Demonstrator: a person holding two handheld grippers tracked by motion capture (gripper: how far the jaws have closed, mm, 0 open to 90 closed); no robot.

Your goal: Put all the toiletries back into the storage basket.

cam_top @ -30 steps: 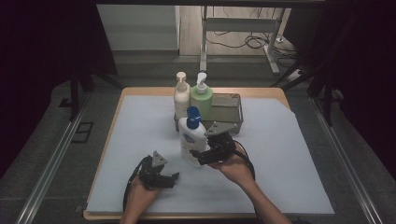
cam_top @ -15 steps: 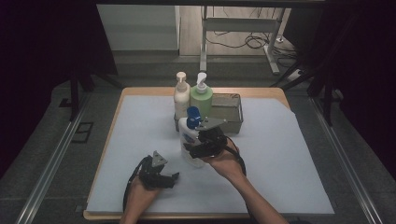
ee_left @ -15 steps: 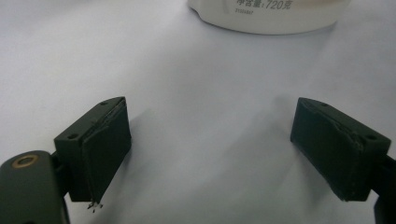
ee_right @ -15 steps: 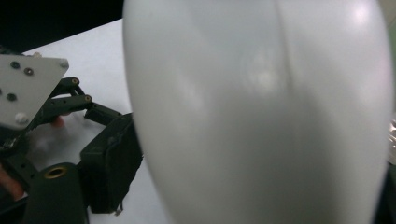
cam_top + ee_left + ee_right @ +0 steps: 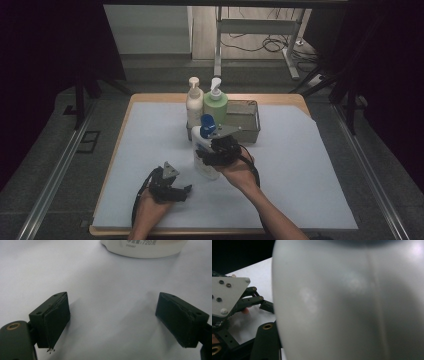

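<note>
Fingers apart; bottle seemingly gripped.

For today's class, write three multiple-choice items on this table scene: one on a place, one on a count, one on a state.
1. Where do the cream pump bottle and the green pump bottle stand?
A. in the grey metal tray
B. on the floor
C. beside the left claw

2. How many pump bottles are there?
A. one
B. five
C. three

3. How do the left claw's jaws stand?
A. clamped on a bottle
B. open, with nothing between
C. shut tight

Key: 1 A, both stand at the tray's left end. 2 C, counting the white blue-capped pump bottle at the right claw. 3 B, bare mat between them.
</note>
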